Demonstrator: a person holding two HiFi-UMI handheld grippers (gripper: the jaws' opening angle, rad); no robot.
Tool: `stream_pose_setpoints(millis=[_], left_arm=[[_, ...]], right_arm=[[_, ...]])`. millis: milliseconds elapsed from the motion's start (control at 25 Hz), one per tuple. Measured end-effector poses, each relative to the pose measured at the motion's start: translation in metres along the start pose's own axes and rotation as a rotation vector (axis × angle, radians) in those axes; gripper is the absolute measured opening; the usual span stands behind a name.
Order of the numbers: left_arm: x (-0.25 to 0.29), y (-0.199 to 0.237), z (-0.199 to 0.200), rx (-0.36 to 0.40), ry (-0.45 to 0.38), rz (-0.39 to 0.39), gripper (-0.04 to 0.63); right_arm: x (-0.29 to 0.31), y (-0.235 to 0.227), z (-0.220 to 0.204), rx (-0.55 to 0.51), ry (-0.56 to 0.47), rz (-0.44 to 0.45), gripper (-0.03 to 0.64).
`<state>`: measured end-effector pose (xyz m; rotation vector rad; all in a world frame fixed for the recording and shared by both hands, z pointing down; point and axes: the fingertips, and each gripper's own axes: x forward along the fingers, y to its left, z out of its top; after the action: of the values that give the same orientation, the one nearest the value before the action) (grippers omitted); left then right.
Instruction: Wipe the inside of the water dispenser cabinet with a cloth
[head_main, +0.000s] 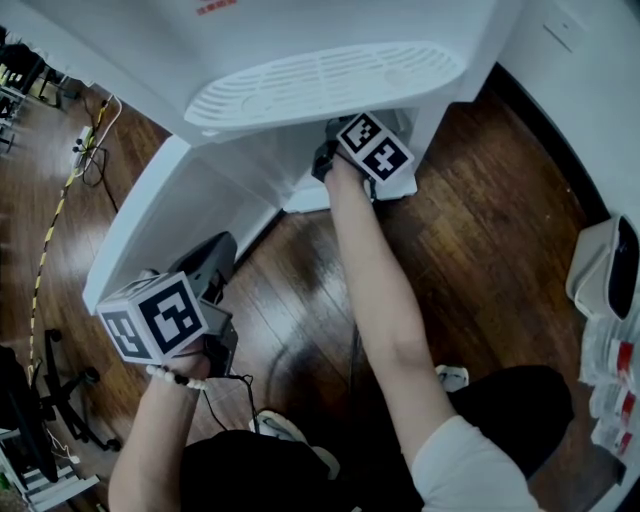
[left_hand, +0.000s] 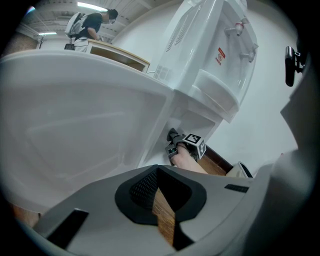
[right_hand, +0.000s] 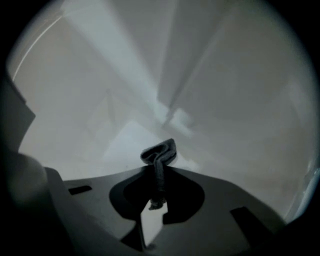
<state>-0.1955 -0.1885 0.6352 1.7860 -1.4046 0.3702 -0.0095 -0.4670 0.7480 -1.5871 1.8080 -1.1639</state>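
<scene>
The white water dispenser (head_main: 330, 40) stands on a wood floor with its lower cabinet door (head_main: 150, 215) swung open to the left. My right gripper (head_main: 335, 148) reaches into the cabinet under the slotted drip tray (head_main: 320, 85), its jaws hidden there in the head view. In the right gripper view, that gripper (right_hand: 159, 175) is shut on a dark grey cloth (right_hand: 161, 150), whose folded end sticks out close to the pale cabinet wall (right_hand: 225, 100). My left gripper (head_main: 215, 255) hangs beside the open door with its jaws together and nothing held (left_hand: 161, 200).
A white bin (head_main: 600, 265) stands at the right by the wall. A power strip with cable (head_main: 85, 145) and a chair base (head_main: 60, 390) lie on the floor at the left. A person (left_hand: 92, 22) stands far off behind a counter.
</scene>
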Motion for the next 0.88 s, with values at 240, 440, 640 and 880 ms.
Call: stream_pose_setpoints(millis=[240, 440, 640, 880], left_arm=[[0.000, 0.001, 0.000, -0.003, 0.000, 0.000, -0.003], [-0.003, 0.005, 0.000, -0.011, -0.003, 0.006, -0.003], [-0.003, 0.003, 0.001, -0.006, -0.006, 0.002, -0.003], [-0.005, 0.000, 0.003, -0.004, -0.011, -0.003, -0.003]], right_arm=[[0.003, -0.034, -0.022, 0.099, 0.059, -0.084, 0.046], [0.005, -0.049, -0.029, 0.219, 0.077, -0.096, 0.046], [0.000, -0.046, -0.012, 0.220, -0.002, -0.099, 0.046], [-0.012, -0.017, 0.014, 0.070, -0.097, -0.082, 0.046]])
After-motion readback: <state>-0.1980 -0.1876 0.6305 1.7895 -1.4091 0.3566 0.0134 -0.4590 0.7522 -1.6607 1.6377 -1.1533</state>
